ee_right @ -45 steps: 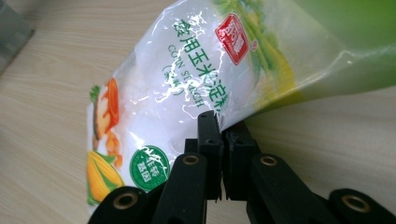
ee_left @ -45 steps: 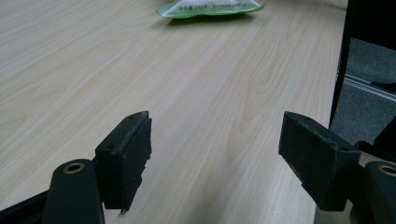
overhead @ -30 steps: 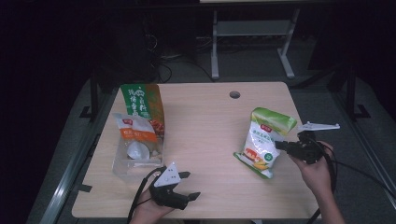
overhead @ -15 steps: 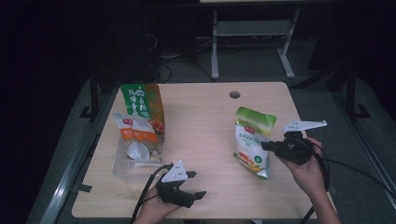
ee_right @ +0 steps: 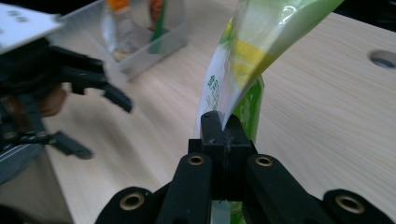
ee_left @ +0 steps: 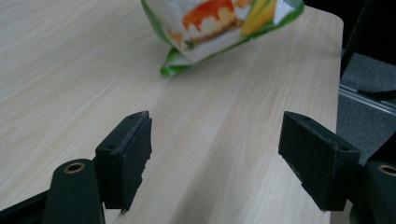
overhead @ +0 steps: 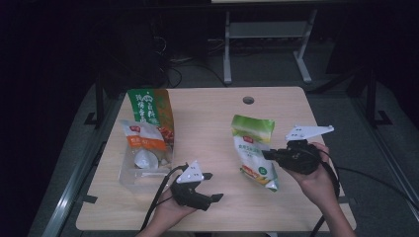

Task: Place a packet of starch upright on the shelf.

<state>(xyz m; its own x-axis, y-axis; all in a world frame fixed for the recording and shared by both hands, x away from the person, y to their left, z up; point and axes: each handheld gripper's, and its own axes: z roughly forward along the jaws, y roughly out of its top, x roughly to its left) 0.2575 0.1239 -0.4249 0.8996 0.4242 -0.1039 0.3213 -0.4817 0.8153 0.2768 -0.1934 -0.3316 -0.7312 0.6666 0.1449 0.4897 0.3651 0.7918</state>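
A green and white snack bag (overhead: pixel 253 148) hangs tilted over the right half of the wooden table (overhead: pixel 207 118). My right gripper (overhead: pixel 267 154) is shut on its right edge. In the right gripper view the closed jaws (ee_right: pixel 223 126) pinch the bag's (ee_right: pixel 252 51) edge, and the bag rises away from them. My left gripper (overhead: pixel 213 186) is low over the table's front, open, with nothing between its fingers. From the left gripper view, the jaws (ee_left: pixel 215 154) stand wide apart over bare wood, with the bag's lower corner (ee_left: pixel 219 23) ahead of them.
A clear plastic bin (overhead: pixel 129 174) at the left holds an orange and white bag (overhead: pixel 143 140) and a taller green and orange bag (overhead: pixel 150 111). A round cable hole (overhead: pixel 248 100) sits near the table's far edge. Dark floor and a metal stand lie beyond.
My right gripper has carried the snack bag leftwards and upwards, so the bag now hangs more upright nearer the middle. The left gripper has shifted slightly to the right.
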